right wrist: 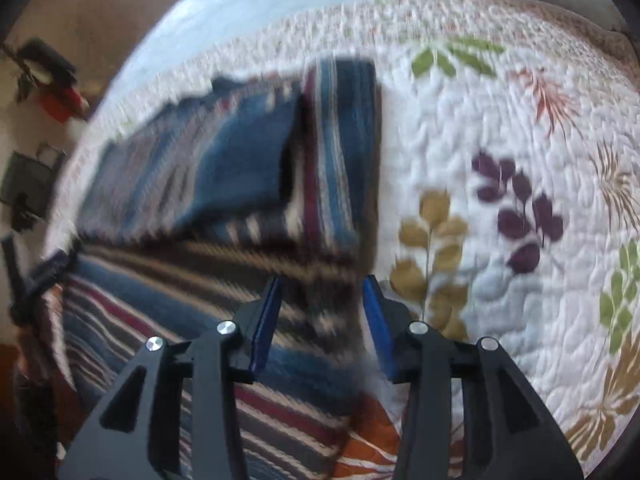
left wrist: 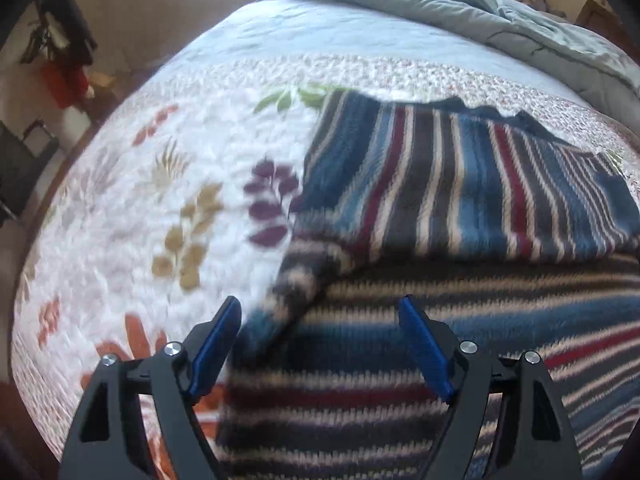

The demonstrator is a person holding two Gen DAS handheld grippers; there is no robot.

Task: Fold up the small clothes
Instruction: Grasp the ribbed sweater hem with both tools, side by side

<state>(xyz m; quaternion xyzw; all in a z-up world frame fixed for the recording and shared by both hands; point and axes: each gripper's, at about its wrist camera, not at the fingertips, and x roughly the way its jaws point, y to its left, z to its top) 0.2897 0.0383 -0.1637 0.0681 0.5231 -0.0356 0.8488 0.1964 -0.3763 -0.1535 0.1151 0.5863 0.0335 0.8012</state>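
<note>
A bed filled both views, covered by a white quilted bedspread (left wrist: 132,200) printed with purple, tan, green and orange leaves, and both pictures were blurred.

In the left wrist view the left gripper (left wrist: 320,312) hung with its jaws spread wide and nothing pinched between the blue pads (left wrist: 424,352). Striped cloth showed in the gap, but neither pad pressed on it. The left-hand pad stood over the line where the garment's edge met the bedspread, and the right-hand pad stood over the stripes.

In the right wrist view the right gripper (right wrist: 322,292) had its jaws part way open. Its blue pads (right wrist: 378,320) stood clear of the fabric seen between them, so the grip was released. It hung over the garment's edge, with bare bedspread just to the right in that picture.

The striped garment (left wrist: 460,184), a fleecy piece banded in blue, dark grey, maroon and cream, lay on the bed below both grippers. Its near part lay flat with the stripes running across the picture, while a further part was folded over on top with its stripes running away from the camera. In the right wrist view a narrow flap (right wrist: 340,140) lay along its right side.

Beyond it, a rumpled grey-blue duvet (left wrist: 500,12) was bunched at the far end of the bed. Dark and red objects (left wrist: 64,52), too blurred to name, hung against the beige wall on the left.
</note>
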